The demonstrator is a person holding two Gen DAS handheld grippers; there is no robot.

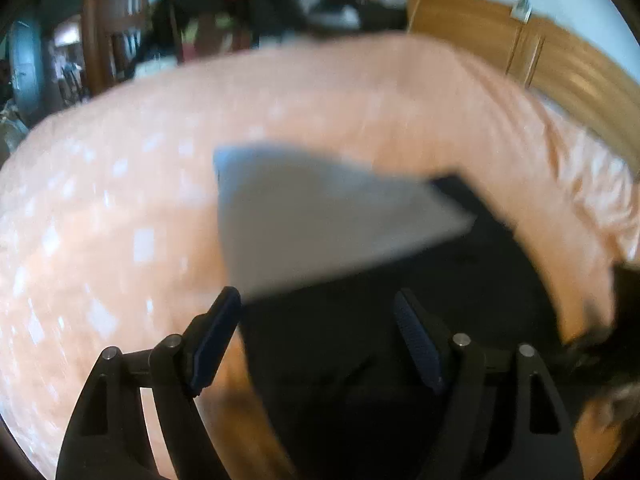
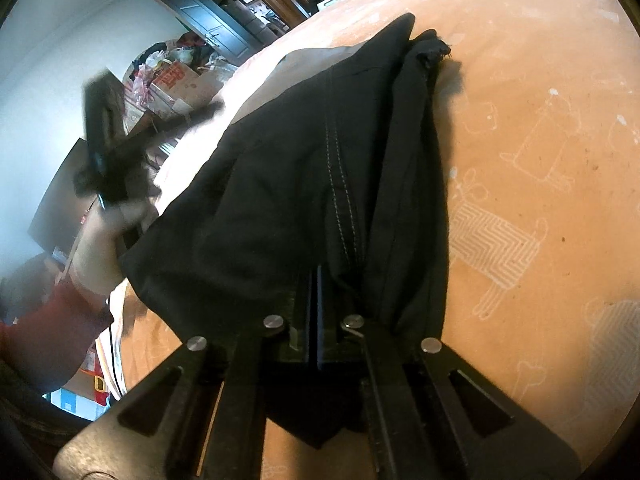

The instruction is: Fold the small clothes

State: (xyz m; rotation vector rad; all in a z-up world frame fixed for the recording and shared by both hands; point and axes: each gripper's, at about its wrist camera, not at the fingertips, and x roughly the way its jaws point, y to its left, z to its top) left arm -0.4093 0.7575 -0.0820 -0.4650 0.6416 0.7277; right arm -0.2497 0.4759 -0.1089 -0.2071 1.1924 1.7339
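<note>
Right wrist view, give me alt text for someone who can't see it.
The right gripper is shut on a black garment with pale stitched seams, draped over a peach bedspread printed with animal outlines. At left, blurred, a hand in a red sleeve holds the left gripper.

Left wrist view: looks forward over its own open claw (image 1: 318,304), low and close above the bedspread (image 1: 120,200), facing a wooden headboard (image 1: 560,60); blurred. Right wrist view: tilted, pressed near the black garment (image 2: 300,180) ahead of its claw (image 2: 314,276). Shared ground: garment and bedspread.
</note>
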